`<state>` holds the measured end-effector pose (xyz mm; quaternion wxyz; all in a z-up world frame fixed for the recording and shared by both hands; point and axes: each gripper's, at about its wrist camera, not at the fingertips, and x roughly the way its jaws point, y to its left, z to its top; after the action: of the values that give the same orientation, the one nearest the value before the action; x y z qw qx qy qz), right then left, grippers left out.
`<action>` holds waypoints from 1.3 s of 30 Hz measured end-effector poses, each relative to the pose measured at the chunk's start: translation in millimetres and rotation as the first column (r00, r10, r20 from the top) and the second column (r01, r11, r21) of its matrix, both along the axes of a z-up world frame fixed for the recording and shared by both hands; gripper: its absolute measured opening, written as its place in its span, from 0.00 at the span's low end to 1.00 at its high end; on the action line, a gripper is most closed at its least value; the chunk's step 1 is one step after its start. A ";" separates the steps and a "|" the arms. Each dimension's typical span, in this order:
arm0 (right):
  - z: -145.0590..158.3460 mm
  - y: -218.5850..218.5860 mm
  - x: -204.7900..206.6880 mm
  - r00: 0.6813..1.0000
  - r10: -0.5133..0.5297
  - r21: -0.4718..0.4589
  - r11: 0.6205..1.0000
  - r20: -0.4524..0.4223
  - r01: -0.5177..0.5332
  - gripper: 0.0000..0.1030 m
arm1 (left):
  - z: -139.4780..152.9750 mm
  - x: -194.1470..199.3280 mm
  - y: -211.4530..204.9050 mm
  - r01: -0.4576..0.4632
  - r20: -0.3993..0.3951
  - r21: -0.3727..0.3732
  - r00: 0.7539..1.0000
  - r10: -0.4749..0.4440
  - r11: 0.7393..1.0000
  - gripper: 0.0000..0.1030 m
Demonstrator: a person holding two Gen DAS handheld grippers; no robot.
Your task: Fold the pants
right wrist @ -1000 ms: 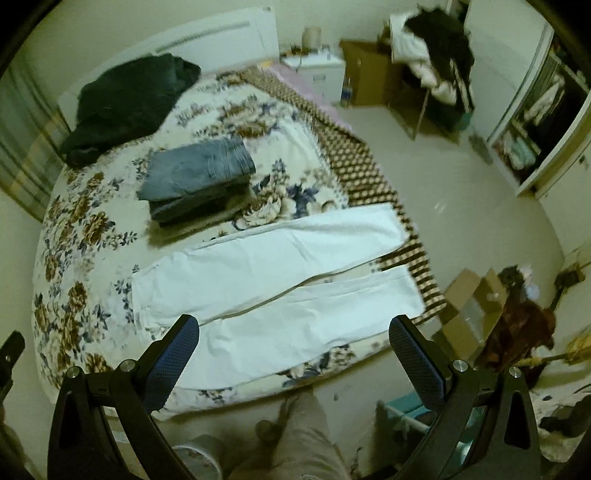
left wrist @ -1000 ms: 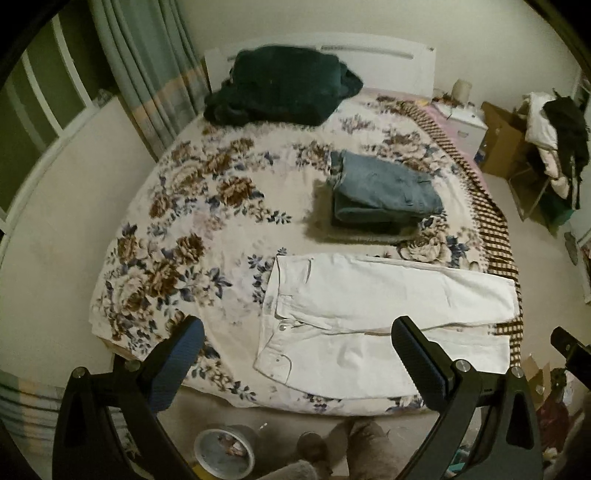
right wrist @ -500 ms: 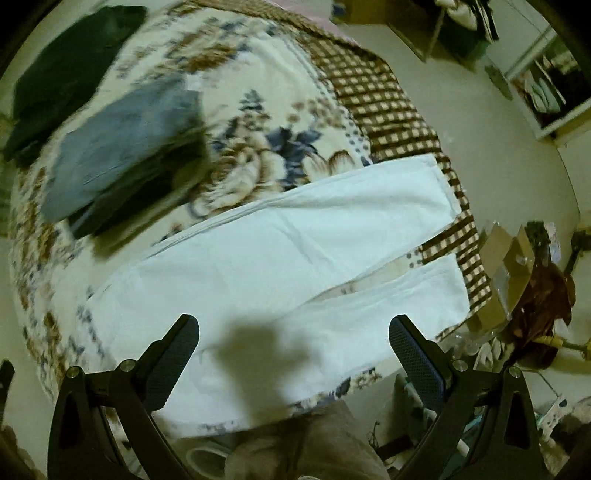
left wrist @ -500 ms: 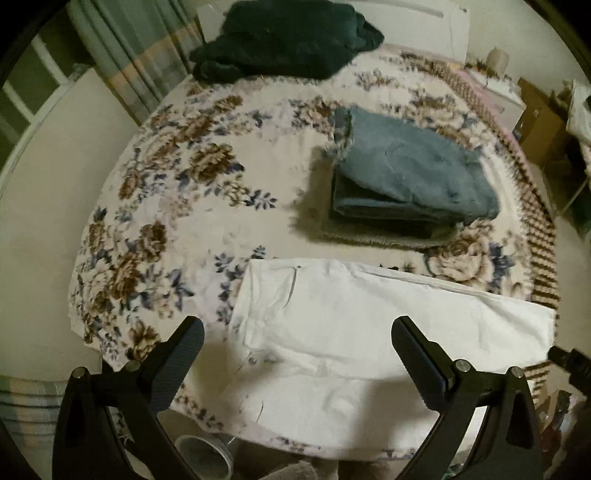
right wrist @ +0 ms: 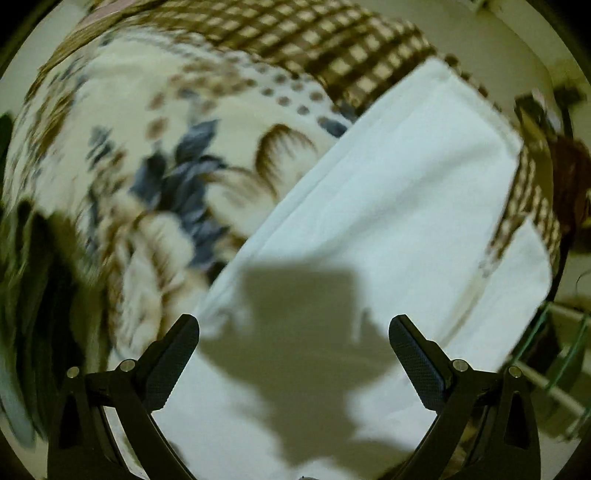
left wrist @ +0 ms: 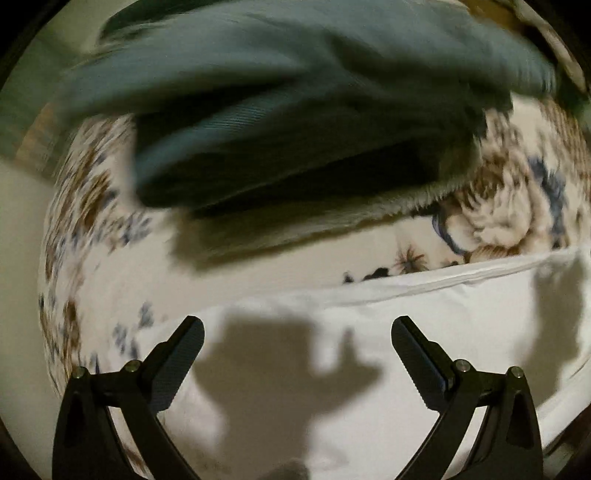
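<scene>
White pants point(left wrist: 424, 332) lie flat on the floral bedspread point(left wrist: 509, 206). My left gripper point(left wrist: 297, 343) hovers open close above the far edge of the pants, its shadow falling on the cloth. In the right wrist view the two white legs point(right wrist: 406, 206) run up to the right, their cuffs near the checked border point(right wrist: 332, 48) of the bed. The right gripper point(right wrist: 293, 341) is open low over the far leg, beside its upper edge, casting a shadow. Nothing is between either pair of fingers.
A stack of folded blue jeans point(left wrist: 295, 92) and darker clothes sits on the bed just beyond the white pants, blurred. The bed's right edge drops to the floor point(right wrist: 517, 33), where clutter point(right wrist: 569, 177) lies.
Both grippers have dropped steeply toward the bed and now hang close over the white pants. Both stay open. The pants have not moved.
</scene>
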<state>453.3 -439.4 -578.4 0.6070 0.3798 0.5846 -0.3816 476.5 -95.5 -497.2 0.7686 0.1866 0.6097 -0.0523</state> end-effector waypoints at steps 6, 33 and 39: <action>-37.6 -40.5 -0.5 0.985 -0.170 0.050 0.985 0.042 0.168 1.00 | -39.8 11.1 -31.7 0.206 0.012 0.045 0.978 -0.207 0.978 1.00; -51.4 -62.3 25.2 0.989 -0.115 0.179 0.979 0.091 0.098 0.60 | -12.9 45.9 9.7 0.195 -0.215 -0.478 0.919 -0.330 0.856 0.46; -60.3 -57.6 34.0 0.994 -0.088 0.172 0.982 0.063 0.076 0.62 | -49.3 33.0 -18.8 0.228 -0.295 -0.443 0.876 -0.381 0.867 0.60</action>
<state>487.3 -497.1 -638.7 0.5766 0.4667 0.5771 -0.3416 509.5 -114.3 -546.5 0.6414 0.1098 0.6830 -0.3316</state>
